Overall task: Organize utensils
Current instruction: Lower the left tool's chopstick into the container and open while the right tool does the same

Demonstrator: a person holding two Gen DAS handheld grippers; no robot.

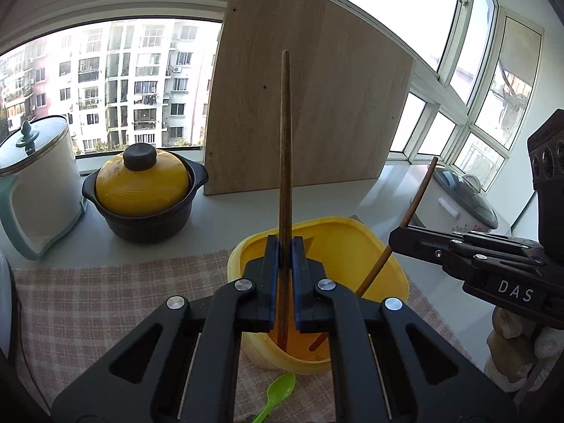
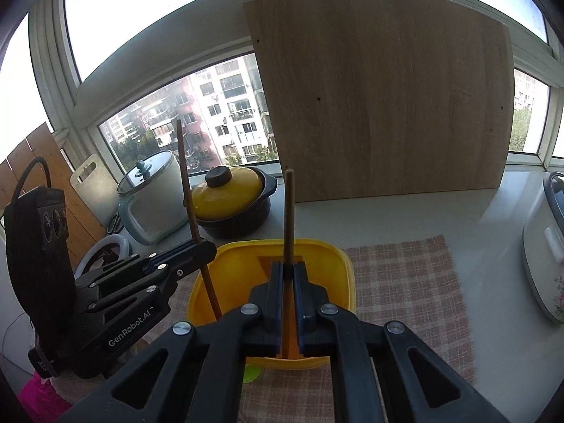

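Yellow tub (image 1: 338,243) on checked cloth (image 1: 116,303) is the landmark. Left tongs (image 1: 285,246) clamped on one wooden chopstick (image 1: 285,134), lower end inside tub. Right tongs (image 2: 288,270) clamped on second chopstick (image 2: 289,211), likewise in tub. Green spoon (image 1: 278,393) just in front of tub.

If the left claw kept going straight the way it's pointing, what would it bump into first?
Most likely the yellow tub. The left claw, shut on a wooden chopstick, points down into it, so the far inner wall probably comes first, though depth is hard to judge.
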